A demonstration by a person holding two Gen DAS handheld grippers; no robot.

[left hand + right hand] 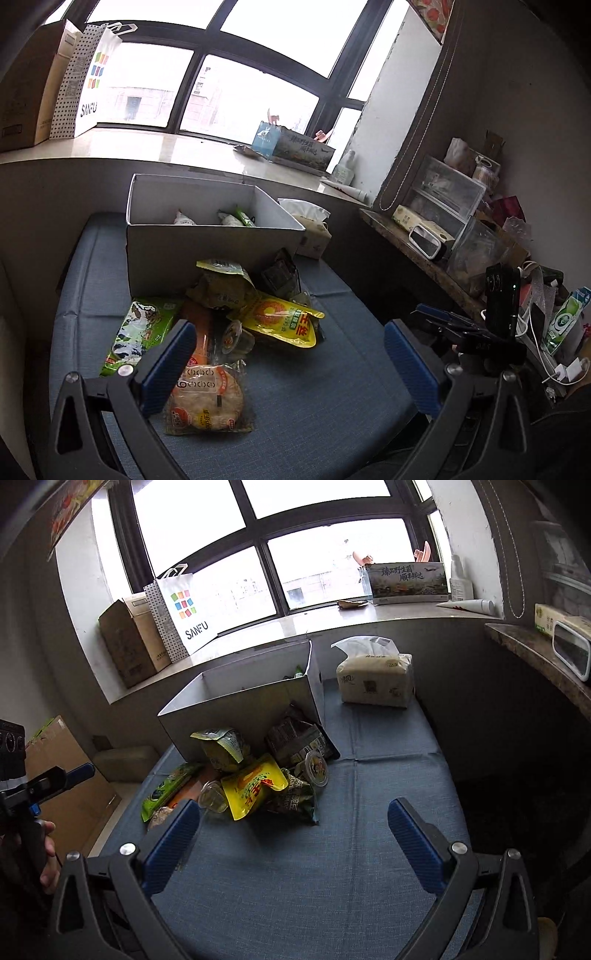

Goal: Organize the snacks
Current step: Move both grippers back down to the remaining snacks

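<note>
Both grippers, my left gripper (290, 363) and right gripper (293, 843), hang spread wide and empty over the woven blue cushion (332, 867), ribbed blue pads bare, while crinkly glossy snack packets (255, 786) lie heaped just near the smooth white cardboard box (240, 709).

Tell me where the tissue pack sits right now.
In the right wrist view, the tissue pack stands on the blue cushion, right of the white box.

Snack pile (258, 775) crowds the box (240, 705) front; bare blue cushion (369, 812) right of it, tissue pack (375, 679) farther back.
</note>
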